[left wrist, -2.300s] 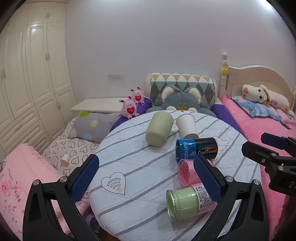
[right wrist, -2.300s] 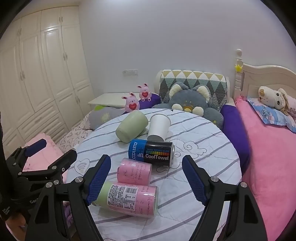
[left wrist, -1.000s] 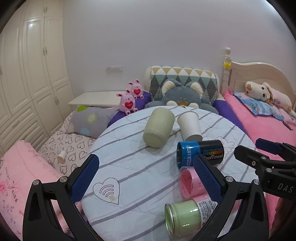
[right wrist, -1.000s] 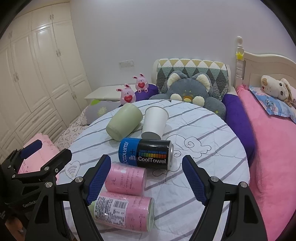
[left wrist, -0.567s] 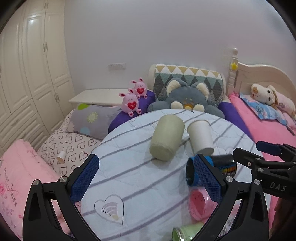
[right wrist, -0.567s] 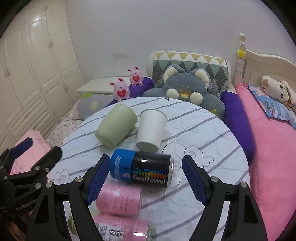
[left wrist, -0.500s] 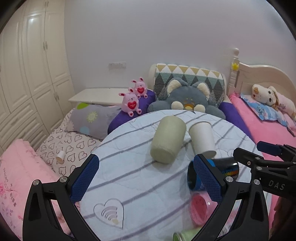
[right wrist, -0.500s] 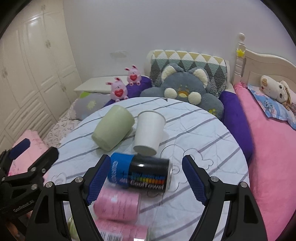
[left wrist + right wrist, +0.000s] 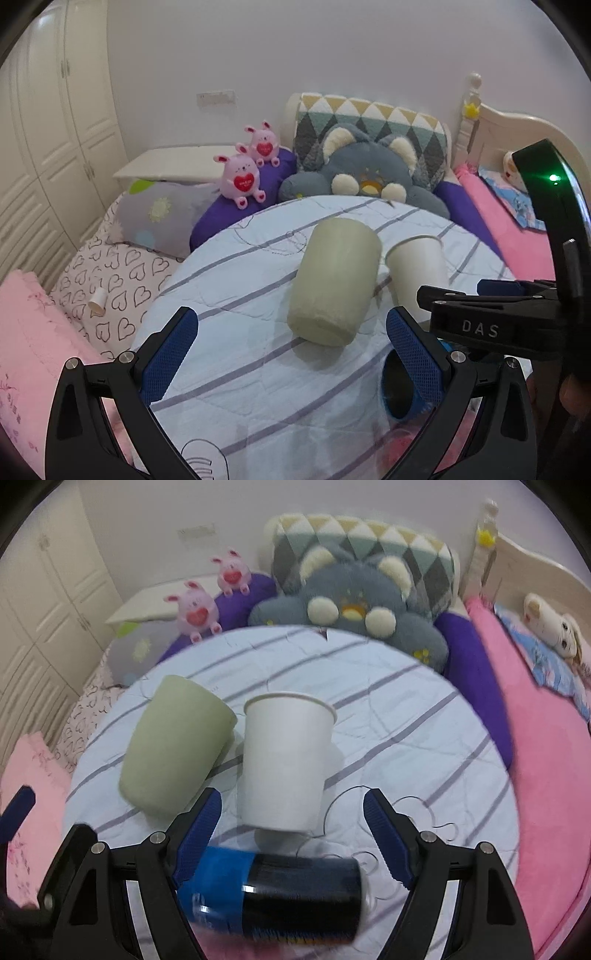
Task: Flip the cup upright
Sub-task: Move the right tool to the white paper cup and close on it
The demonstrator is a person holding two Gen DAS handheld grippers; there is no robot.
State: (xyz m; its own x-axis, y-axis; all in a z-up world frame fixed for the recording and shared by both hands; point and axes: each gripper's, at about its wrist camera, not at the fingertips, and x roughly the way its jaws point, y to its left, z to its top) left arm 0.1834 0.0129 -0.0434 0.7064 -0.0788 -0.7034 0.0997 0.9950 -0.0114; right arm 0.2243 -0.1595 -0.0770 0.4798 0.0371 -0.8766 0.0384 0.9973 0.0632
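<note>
The white paper cup (image 9: 286,760) lies on its side on the striped tabletop (image 9: 424,738), just ahead of the right gripper (image 9: 291,834), whose jaws stand apart. A green cup (image 9: 173,749) lies touching its left side; a blue-black can (image 9: 273,897) lies beneath the gripper. The left gripper (image 9: 291,362) hangs spread apart behind the green cup.

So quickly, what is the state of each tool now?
Left tool: open, holding nothing.
Right tool: open, holding nothing, facing the white paper cup.
</note>
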